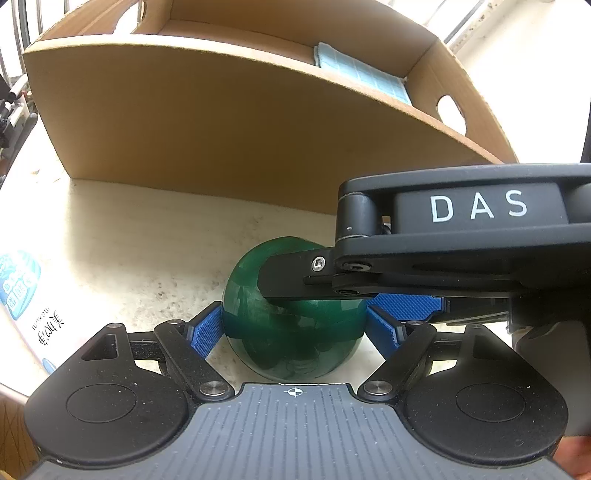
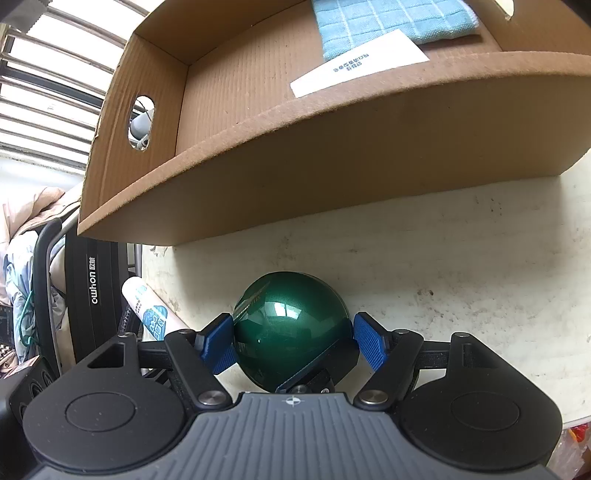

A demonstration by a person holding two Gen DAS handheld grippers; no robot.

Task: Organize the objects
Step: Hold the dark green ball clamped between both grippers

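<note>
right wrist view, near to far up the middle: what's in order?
Right gripper → green ball between its blue pads → bare white tabletop → near wall of the cardboard box → white card inside the box → blue cloth.

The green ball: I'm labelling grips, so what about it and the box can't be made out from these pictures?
- Green ball, left wrist view: its upper right side is hidden by the right gripper's black finger.
- Underside of the ball, both views: hidden by each gripper's own body, so contact with the table is unseen.
- Cardboard box floor: largely hidden by its front wall.
- Blue cloth, right wrist view: cut off by the top edge.
</note>
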